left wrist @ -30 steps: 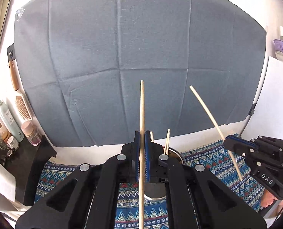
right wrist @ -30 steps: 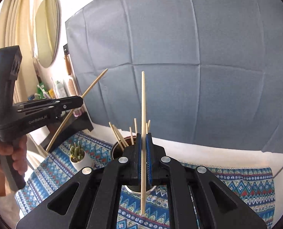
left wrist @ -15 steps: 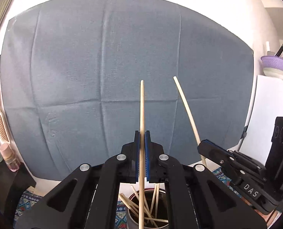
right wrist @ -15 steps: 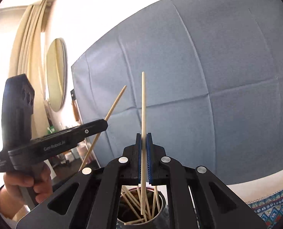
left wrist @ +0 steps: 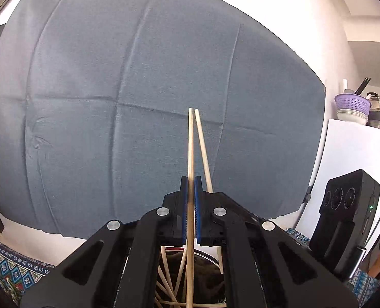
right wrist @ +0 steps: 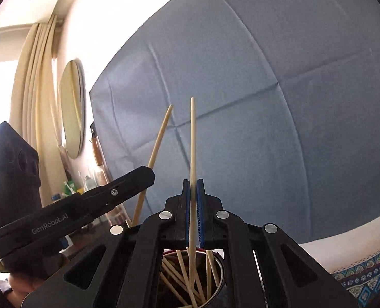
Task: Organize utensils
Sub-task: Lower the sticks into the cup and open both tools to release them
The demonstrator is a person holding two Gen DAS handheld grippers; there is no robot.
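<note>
My left gripper (left wrist: 190, 179) is shut on a wooden chopstick (left wrist: 190, 141) that stands upright. My right gripper (right wrist: 193, 182) is shut on another wooden chopstick (right wrist: 192, 133), also upright. Both lower ends reach down toward a round metal cup (right wrist: 219, 273) holding several chopsticks; the cup (left wrist: 210, 258) shows between the left fingers too. In the left wrist view the right gripper's chopstick (left wrist: 202, 143) leans close beside mine, and the right gripper's body (left wrist: 343, 220) is at the right. In the right wrist view the left gripper (right wrist: 138, 179) and its chopstick (right wrist: 159, 141) are at the left.
A grey-blue cloth (left wrist: 151, 102) hangs on the wall behind. A patterned blue tablecloth (right wrist: 364, 269) covers the table. A round mirror (right wrist: 72, 113) and bottles (right wrist: 87, 182) are at the left; a white cabinet (left wrist: 354, 154) with a purple bowl (left wrist: 351, 104) stands at the right.
Both grippers have tilted further upward and closed in over the cup. The two held chopsticks have come nearer each other, their tips now almost side by side.
</note>
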